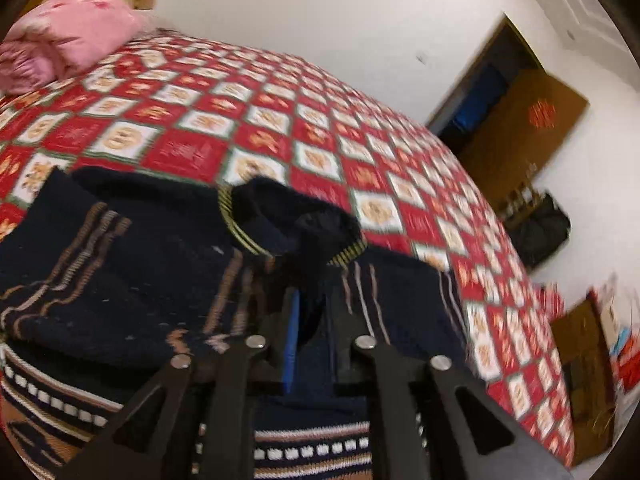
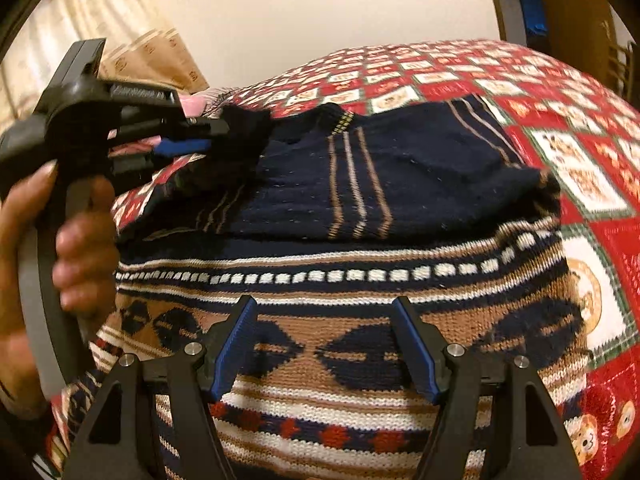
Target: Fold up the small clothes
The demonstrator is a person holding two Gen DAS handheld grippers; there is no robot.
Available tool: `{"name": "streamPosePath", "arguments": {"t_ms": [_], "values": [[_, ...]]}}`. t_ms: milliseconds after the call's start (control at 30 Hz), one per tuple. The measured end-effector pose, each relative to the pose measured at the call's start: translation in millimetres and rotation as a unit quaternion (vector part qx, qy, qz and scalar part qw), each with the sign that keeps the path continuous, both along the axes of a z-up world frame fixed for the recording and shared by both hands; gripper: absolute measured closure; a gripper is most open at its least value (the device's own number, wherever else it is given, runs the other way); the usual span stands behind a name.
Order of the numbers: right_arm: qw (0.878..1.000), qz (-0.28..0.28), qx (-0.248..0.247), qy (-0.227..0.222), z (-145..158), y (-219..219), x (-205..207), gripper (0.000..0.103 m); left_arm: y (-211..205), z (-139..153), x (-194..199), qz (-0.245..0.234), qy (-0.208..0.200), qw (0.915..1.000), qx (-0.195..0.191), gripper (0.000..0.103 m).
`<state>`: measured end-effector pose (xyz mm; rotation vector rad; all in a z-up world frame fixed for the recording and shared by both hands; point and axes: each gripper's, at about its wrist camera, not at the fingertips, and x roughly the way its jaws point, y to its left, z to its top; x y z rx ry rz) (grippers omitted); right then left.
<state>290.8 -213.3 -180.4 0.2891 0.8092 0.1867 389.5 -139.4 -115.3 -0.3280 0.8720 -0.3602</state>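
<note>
- The sweater (image 2: 360,240), a dark navy knit with tan, white and red patterned bands, lies on the bed (image 2: 580,168), which is covered by a red-and-white checked bedspread.
- The upper part of the sweater is folded so that a plain navy panel with three tan stripes lies across the patterned body.
- The left gripper (image 2: 224,136) is held by a hand (image 2: 60,248) at the left of the right wrist view. Its jaws stand narrow and pinch a bunch of the navy knit near the striped collar (image 1: 248,236); that bunch is lifted off the bed.
- The right gripper (image 2: 328,344) stands above the patterned lower part of the sweater. Its jaws stand wide apart, and nothing is between the blue pads (image 2: 236,344).
- A pink quilt (image 1: 68,40) lies at the far end of the bed.
- A brown door (image 1: 520,128) stands open beyond the bed.
</note>
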Motion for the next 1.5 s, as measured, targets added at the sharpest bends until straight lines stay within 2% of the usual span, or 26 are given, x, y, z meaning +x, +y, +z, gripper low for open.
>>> {"name": "streamPosePath", "arguments": {"t_ms": [67, 133, 167, 200, 267, 333, 400, 467, 533, 600, 667, 767, 833, 933, 1067, 1100, 1167, 1200, 1267, 1400, 1500], "values": [[1.000, -0.003, 0.006, 0.000, -1, -2, 1, 0.033, -8, 3, -9, -0.027, -0.013, 0.9994, 0.019, 0.085], [1.000, -0.006, 0.011, 0.001, -1, -4, 0, 0.033, -9, 15, -26, -0.053, -0.051, 0.9959, 0.052, 0.078], [1.000, -0.007, 0.012, 0.001, 0, -4, 0, 0.033, -7, 20, -31, -0.058, -0.067, 0.9938, 0.067, 0.066], [1.000, -0.008, 0.012, 0.003, 0, -3, 0, 0.033, -1, 27, -42, -0.062, -0.092, 0.9901, 0.086, 0.059], [1.000, -0.008, 0.008, 0.006, 2, -3, 0, 0.033, 16, 34, -57, -0.051, -0.129, 0.9833, 0.117, 0.033], [1.000, -0.007, 0.008, 0.007, 8, -3, 4, 0.033, 35, 35, -63, -0.029, -0.155, 0.9756, 0.153, 0.027], [1.000, -0.002, 0.014, 0.009, 15, -5, 11, 0.033, 61, 28, -65, 0.004, -0.166, 0.9645, 0.205, 0.027], [1.000, -0.005, 0.027, 0.011, 23, -7, 23, 0.033, 92, 16, -59, 0.042, -0.156, 0.9552, 0.248, 0.027], [0.999, -0.009, 0.034, 0.016, 28, -6, 35, 0.033, 122, 5, -51, 0.081, -0.139, 0.9516, 0.262, 0.027], [0.999, -0.006, 0.044, 0.032, 31, -1, 53, 0.035, 153, -6, -44, 0.117, -0.108, 0.9556, 0.248, 0.027], [0.998, -0.001, 0.049, 0.048, 29, 6, 68, 0.043, 180, -17, -39, 0.146, -0.086, 0.9612, 0.218, 0.027], [0.996, 0.013, 0.045, 0.076, 23, 21, 95, 0.046, 208, -35, -32, 0.180, -0.052, 0.9581, 0.217, 0.027], [0.995, 0.005, 0.035, 0.091, 16, 28, 110, 0.046, 214, -46, -34, 0.184, -0.043, 0.9605, 0.205, 0.027], [0.994, 0.001, 0.039, 0.106, 8, 34, 126, 0.046, 227, -52, -36, 0.182, -0.033, 0.9699, 0.158, 0.027], [0.994, 0.002, 0.022, 0.107, 1, 50, 138, 0.047, 229, -54, -40, 0.181, -0.036, 0.9730, 0.139, 0.021], [0.994, 0.007, 0.018, 0.106, 2, 54, 139, 0.050, 230, -55, -40, 0.180, -0.036, 0.9737, 0.135, 0.021], [0.994, 0.026, 0.004, 0.105, 3, 67, 141, 0.072, 231, -57, -40, 0.178, -0.034, 0.9752, 0.127, 0.017], [0.994, 0.032, -0.007, 0.105, 3, 72, 141, 0.074, 233, -58, -38, 0.179, -0.033, 0.9755, 0.123, 0.017], [0.994, 0.037, -0.034, 0.102, 5, 78, 141, 0.093, 236, -59, -38, 0.180, -0.027, 0.9769, 0.112, 0.016], [0.995, 0.033, -0.055, 0.075, 19, 77, 138, 0.097, 241, -60, -39, 0.184, -0.029, 0.9777, 0.097, 0.015], [0.996, 0.029, -0.074, 0.043, 38, 73, 132, 0.097, 245, -58, -41, 0.193, -0.032, 0.9767, 0.088, 0.011]]}}
